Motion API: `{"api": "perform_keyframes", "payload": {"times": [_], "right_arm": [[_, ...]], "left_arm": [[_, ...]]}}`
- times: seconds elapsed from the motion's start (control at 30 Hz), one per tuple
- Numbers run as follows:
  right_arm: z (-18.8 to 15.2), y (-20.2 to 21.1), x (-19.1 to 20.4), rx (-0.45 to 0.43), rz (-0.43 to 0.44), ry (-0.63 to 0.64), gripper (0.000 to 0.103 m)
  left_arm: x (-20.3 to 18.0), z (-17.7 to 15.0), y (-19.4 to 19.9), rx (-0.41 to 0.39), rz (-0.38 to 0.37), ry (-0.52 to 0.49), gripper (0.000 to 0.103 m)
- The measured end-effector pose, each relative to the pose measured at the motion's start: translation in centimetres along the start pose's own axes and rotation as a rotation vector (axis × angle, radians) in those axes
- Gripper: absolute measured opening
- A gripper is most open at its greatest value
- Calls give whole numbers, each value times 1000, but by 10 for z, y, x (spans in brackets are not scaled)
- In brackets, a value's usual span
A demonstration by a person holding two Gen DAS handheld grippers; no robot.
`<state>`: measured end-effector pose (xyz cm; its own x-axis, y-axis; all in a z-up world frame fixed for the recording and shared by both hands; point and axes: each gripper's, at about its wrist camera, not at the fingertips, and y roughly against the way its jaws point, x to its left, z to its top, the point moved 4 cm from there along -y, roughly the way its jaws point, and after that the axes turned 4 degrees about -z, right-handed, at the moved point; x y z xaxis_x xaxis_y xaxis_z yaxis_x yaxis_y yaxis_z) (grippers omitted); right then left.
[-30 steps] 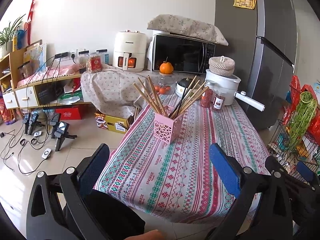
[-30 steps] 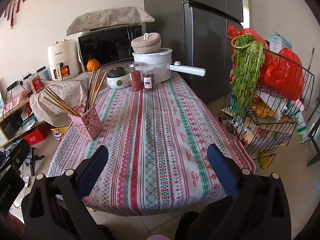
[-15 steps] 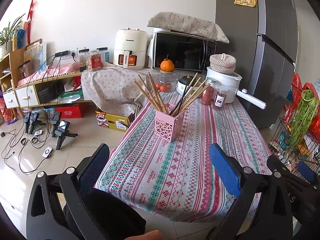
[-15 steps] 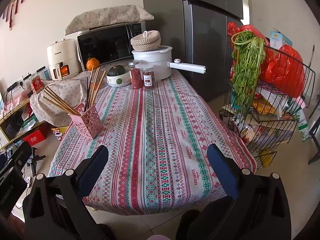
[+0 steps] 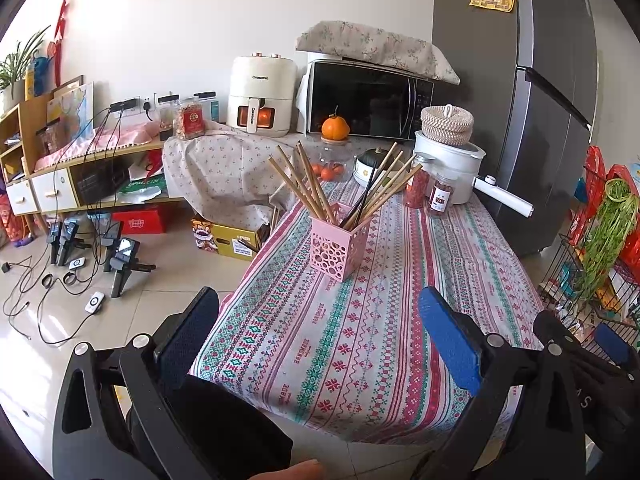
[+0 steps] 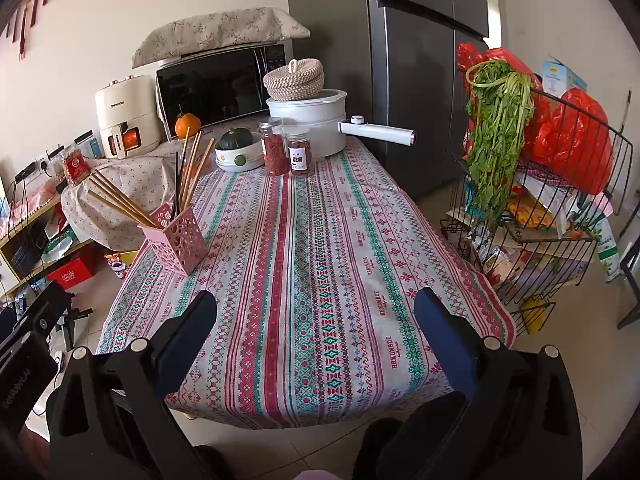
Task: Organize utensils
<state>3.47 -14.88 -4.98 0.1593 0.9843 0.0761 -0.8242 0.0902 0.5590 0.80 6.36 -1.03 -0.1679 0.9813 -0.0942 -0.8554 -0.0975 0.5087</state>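
A pink perforated holder stands upright on the patterned tablecloth, near the table's left edge. Several wooden chopsticks and one black one fan out of it. It also shows in the right wrist view at the left. My left gripper is open and empty, held off the near end of the table, well short of the holder. My right gripper is open and empty over the table's near end, to the right of the holder.
At the far end stand a white pot with a long handle, two red spice jars, a bowl with a squash and a microwave. A wire rack with greens is right of the table. Cables and gear lie on the floor.
Both grippers have drifted slightly forward toward the table and tilted a little; the holder sits a bit nearer and lower in the left view. Jaws stay open.
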Motion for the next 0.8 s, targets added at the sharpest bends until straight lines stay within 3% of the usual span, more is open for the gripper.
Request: {"api": "perform_keyframes", "payload": {"times": [0.8], "right_arm": [[-2,-5,0,30,11,-2,96]], "left_arm": [[0,0,-2,3,4,0,96]]}}
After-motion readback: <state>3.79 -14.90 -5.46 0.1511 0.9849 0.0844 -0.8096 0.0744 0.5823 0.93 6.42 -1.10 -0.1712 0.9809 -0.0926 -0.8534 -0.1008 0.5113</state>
